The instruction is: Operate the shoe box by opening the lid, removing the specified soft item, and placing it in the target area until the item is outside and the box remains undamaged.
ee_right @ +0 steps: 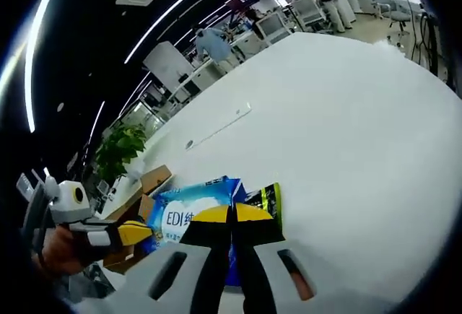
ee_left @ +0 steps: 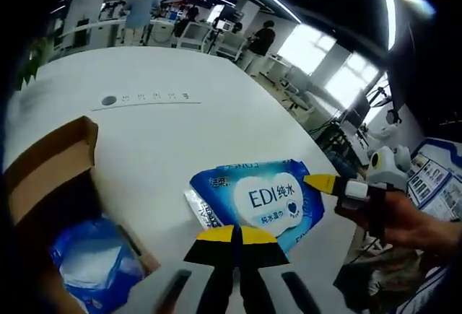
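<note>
Box: the shoe box [ee_left: 50, 173] sits at my left on the white table [ee_left: 166, 133], its lid [ee_left: 47, 151] already folded back and the inside open to view.

Still inside: a blue soft pack [ee_left: 90, 263] lies in the bottom of the box; whether it also has to come out, I cannot tell from the task wording.

Item: the wet wipes pack [ee_left: 263, 200], blue and white, is out of the box and lies flat on the table just beside it.

My left claw: the left gripper [ee_left: 234, 236] has its yellow-tipped jaws brought together with no gap showing; they sit at the near edge of the pack and may be pinching that edge, but I cannot tell.

My right claw: the right gripper [ee_right: 232, 214] also has its jaws closed together over the far end of the wet wipes pack [ee_right: 193, 213]; whether they clamp the wrapper or just rest above it, I cannot tell. In the left gripper view it comes in from the right, its tip touching the pack's end.

Done, as I judge it: lid opened, pack lifted out, box looks unharmed.

Left, as I judge it: confirm the pack rests in the target area, which I see no marking for, then let go and pull both claws clear.
</note>
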The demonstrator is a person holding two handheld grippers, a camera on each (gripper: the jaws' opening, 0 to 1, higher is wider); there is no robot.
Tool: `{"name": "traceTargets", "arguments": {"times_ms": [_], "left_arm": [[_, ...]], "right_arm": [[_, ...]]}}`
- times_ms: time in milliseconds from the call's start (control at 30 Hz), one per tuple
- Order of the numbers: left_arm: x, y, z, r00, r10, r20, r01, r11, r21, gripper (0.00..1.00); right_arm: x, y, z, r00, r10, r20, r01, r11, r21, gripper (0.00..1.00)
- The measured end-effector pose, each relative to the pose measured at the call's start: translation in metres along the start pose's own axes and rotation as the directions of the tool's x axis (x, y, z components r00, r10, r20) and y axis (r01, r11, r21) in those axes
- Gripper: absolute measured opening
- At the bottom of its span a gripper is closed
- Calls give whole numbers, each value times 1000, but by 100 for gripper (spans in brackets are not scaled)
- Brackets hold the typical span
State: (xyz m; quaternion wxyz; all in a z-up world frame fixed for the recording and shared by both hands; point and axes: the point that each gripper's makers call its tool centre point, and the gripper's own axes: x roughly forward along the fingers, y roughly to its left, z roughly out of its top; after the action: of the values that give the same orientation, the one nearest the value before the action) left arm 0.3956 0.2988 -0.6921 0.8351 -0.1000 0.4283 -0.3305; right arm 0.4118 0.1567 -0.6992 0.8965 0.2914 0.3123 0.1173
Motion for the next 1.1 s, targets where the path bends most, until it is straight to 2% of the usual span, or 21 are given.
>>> {"name": "traceTargets", "arguments": {"times_ms": [300, 500, 867, 1000, 1100], "left_arm": [[11, 6, -1, 1000, 17, -17, -17, 1000, 1, 0], [20, 9, -6, 999, 30, -43, -30, 999, 11, 0], [31, 10, -13, 994, 60, -91, -56, 998, 43, 0], [32, 10, -15, 991, 77, -108, -70, 995, 67, 0], [32, 11, -17, 990, 74, -118, -67, 996, 62, 0]], "right_arm": [[15, -10, 0, 1000, -8, -24, 8, 1000, 6, 0], [23, -20, -6, 998, -23, -54, 23, 1000, 1, 0], [28, -30, -12, 996, -44, -76, 43, 999, -4, 0], [28, -34, -15, 996, -52, -79, 53, 999, 8, 0], [29, -37, -14, 995, -61, -75, 65, 997, 50, 0]]}}
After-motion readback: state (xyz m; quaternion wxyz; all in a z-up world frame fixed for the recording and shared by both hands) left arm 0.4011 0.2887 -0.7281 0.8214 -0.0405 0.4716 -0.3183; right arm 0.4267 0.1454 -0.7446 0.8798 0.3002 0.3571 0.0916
